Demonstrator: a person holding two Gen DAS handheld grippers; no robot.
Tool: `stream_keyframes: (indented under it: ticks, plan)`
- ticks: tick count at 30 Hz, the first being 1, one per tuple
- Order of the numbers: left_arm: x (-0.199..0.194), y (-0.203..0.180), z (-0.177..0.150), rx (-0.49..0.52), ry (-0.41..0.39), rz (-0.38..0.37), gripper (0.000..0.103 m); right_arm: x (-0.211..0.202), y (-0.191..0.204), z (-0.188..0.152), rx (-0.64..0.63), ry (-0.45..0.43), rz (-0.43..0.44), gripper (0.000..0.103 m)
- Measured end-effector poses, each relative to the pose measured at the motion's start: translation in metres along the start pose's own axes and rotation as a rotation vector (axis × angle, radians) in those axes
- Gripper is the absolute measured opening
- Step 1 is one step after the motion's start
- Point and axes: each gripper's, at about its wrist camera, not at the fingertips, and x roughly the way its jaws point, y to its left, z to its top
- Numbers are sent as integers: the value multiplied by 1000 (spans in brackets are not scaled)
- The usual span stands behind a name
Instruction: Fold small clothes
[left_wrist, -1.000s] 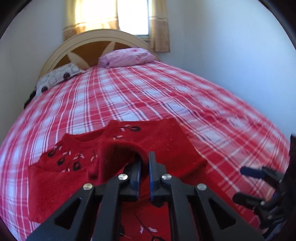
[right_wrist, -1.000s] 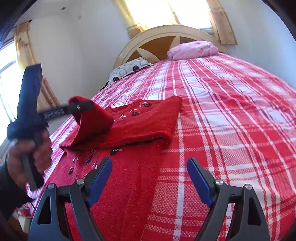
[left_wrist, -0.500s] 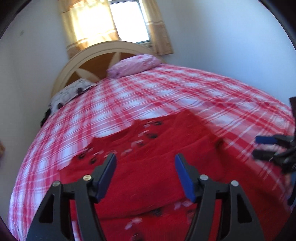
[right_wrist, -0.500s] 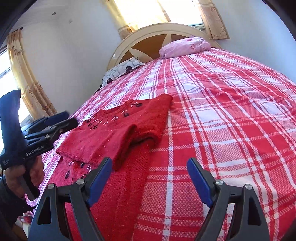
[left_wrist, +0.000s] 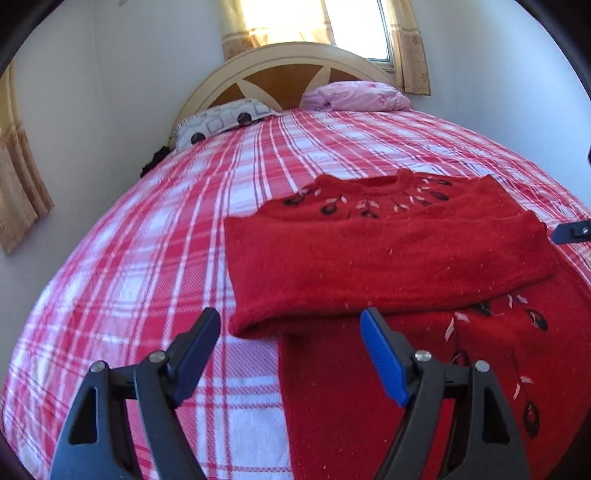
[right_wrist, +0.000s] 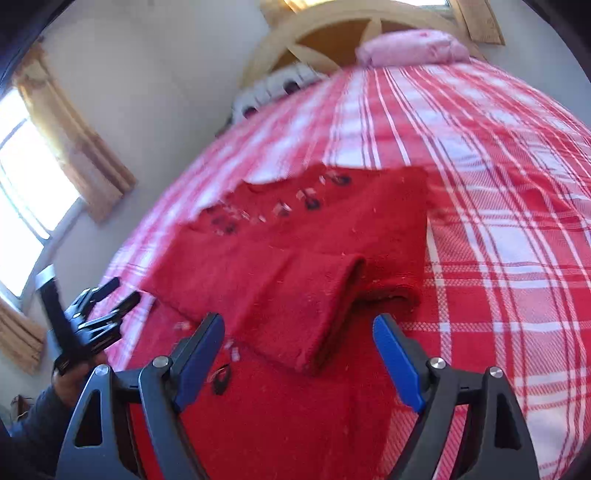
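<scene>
Now the red sweater (left_wrist: 388, 258) lies on the plaid bedspread (left_wrist: 147, 258), both sleeves folded across its chest. Left gripper (left_wrist: 291, 354) hovers over the sweater's near left edge, jaws opening, nothing between them. Right gripper (right_wrist: 299, 354) hangs above the folded sleeve's cuff (right_wrist: 332, 314), jaws wide and empty. Pillows (left_wrist: 354, 96) sit by the headboard.

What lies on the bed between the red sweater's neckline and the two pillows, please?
Nothing: in the left wrist view only bare checked bedspread stretches from the red sweater to the pillows.
</scene>
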Motion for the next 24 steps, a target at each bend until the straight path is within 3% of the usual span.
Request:
stream_keyframes:
  ticks: [1,2,4,6,7,8,17,24]
  plan:
    - [5,0,-4,-10,12,-11,81,8,0,1,9,25,-1,75]
    - [9,0,-6,-13,22,-17,81,17,0,2,17,52,1,61]
    - [12,1,-8,-19,33,-35,81,28,0,2,14,82,-18,51]
    - [10,5,-9,-41,25,-69,82,29,2,4,7,73,-37,33]
    - [10,8,-11,-56,23,-81,86,27,3,6,4,64,-34,13]
    - [10,10,-12,-69,21,-91,87,22,7,10,-12,43,-37,9]
    - [10,24,-16,-151,14,-126,89,-13,39,59,-171,-97,-155,7]
    - [7,26,-16,-156,4,-133,97,-20,24,75,-182,-146,-239,6]
